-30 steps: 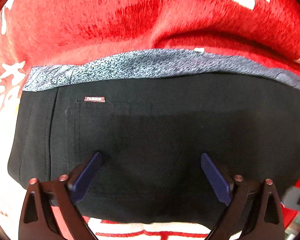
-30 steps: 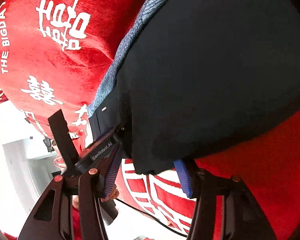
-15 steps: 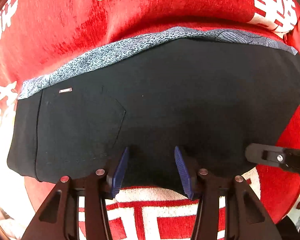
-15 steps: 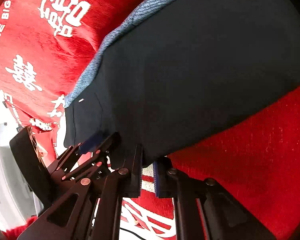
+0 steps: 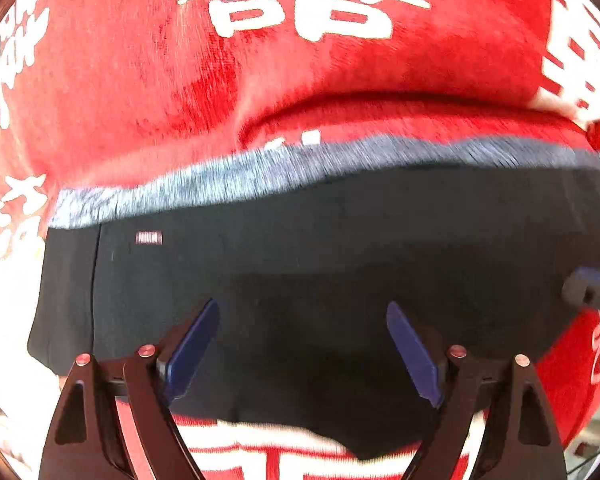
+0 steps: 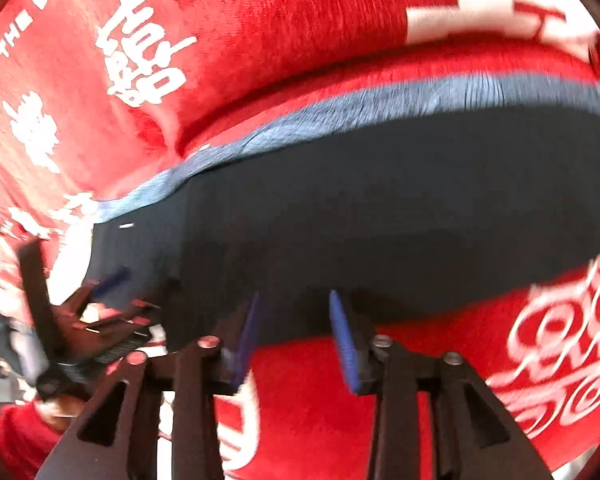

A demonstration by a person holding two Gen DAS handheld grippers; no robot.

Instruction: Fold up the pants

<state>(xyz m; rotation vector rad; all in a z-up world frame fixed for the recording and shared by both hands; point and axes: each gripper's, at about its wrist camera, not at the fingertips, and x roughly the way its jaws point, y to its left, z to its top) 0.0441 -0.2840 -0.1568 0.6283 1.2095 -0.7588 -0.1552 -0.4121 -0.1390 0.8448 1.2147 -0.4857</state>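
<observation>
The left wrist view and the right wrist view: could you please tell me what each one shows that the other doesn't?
Only the left wrist view shows the left gripper head-on, open above the black pants. Only the right wrist view shows the right gripper open at the pants' near edge, and the words THE BIG. Both share the pants, their grey waistband and the red blanket.

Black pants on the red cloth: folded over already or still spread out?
Folded, it seems: the black pants with grey patterned waistband lie as one compact flat block on the red printed cloth, no separate legs showing. Layers cannot be counted.
</observation>
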